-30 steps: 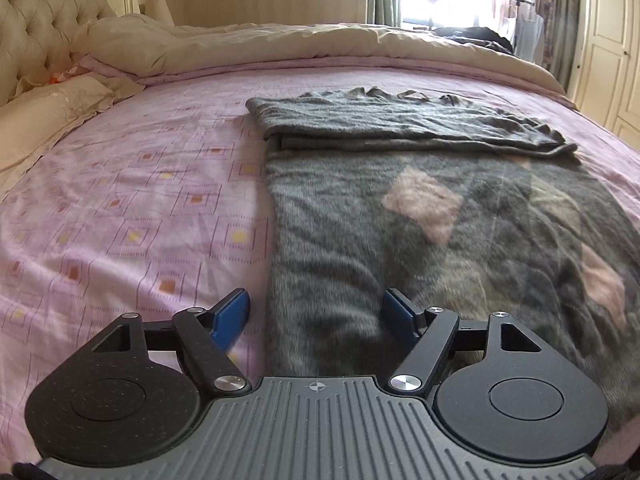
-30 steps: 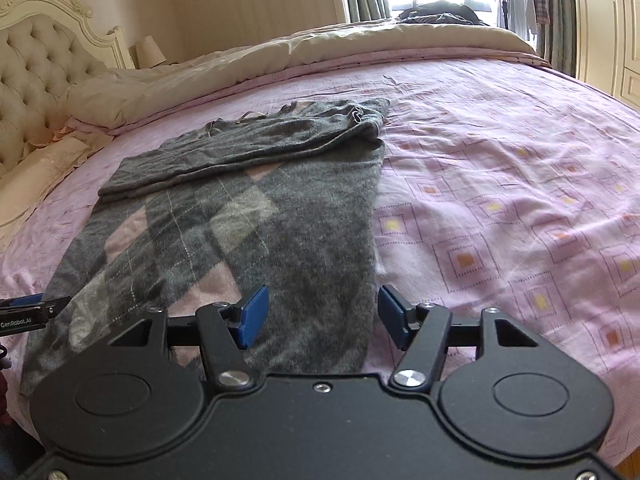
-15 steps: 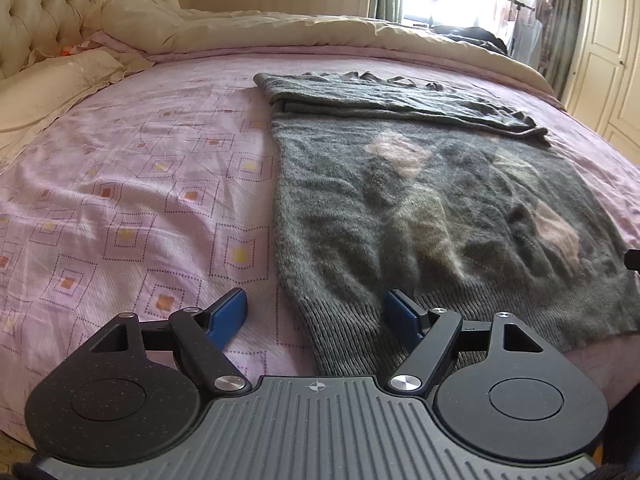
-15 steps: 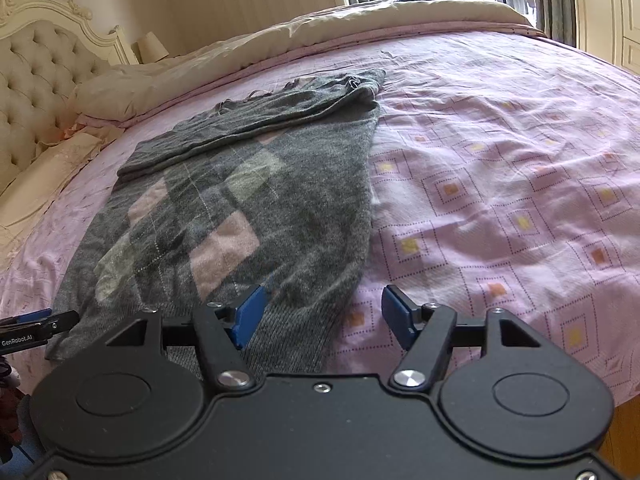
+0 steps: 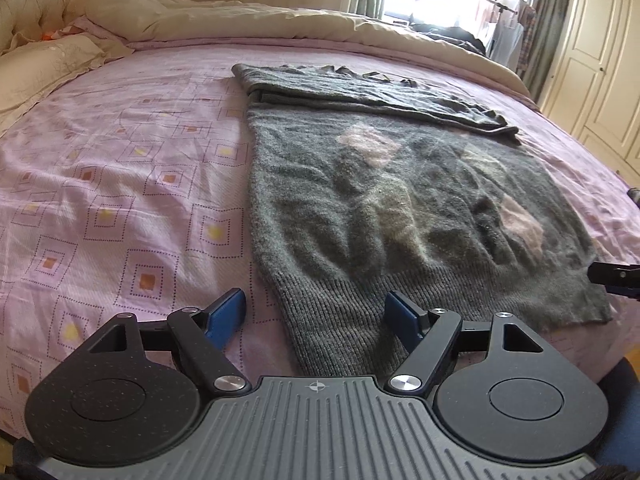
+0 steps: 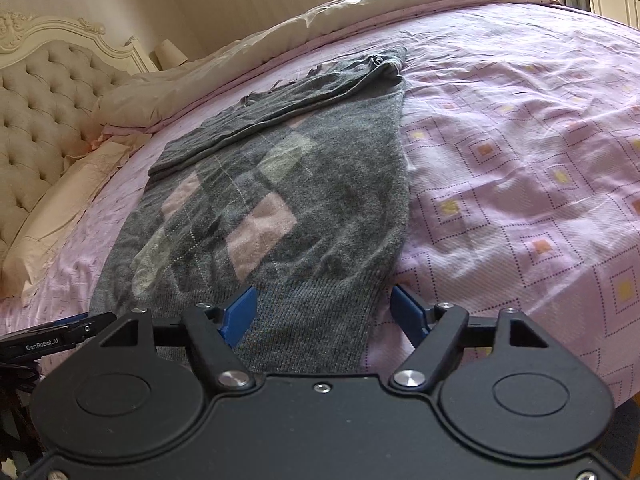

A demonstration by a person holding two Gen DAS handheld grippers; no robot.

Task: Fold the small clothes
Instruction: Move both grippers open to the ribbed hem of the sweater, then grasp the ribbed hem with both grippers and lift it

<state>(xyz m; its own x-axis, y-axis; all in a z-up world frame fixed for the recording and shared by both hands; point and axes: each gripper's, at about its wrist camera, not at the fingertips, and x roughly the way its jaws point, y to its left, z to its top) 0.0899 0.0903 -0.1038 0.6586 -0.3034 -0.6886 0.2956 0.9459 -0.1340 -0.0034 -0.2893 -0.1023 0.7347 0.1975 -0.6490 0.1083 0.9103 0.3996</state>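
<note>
1. The bed [image 5: 120, 184] was the largest surface: a lilac sheet printed with dotted squares, soft and slightly rumpled, so it would have given under any downward press. A cream quilt [image 5: 280, 20] lay bunched at 12 o'clock, with a tufted headboard [image 6: 36, 100] at 10 o'clock in the right view.

2. The sweater [image 5: 400, 208] lay flat across the near half of the bed, at 12 to 2 o'clock in the left view. It was a fuzzy grey knit with pale pink and cream argyle diamonds, and its sleeves were already folded over as a band [image 5: 360, 92] at the far end.

3. The ribbed hem [image 6: 312, 320] was the nearest edge, denser than the body. I judged the step in hand to be gripping its two corners for a fold away from you.

4. Your left gripper [image 5: 316, 312] was spread wide, grasping nothing, and bracketed the hem's left corner. Your right gripper [image 6: 324, 312] was likewise released, with the hem's right corner between its blue pads [image 6: 240, 312].

5. Advice: you should have taken both corners at matching depth, catching both knit layers, as loose wool stretches and skews if pulled unevenly.
</note>
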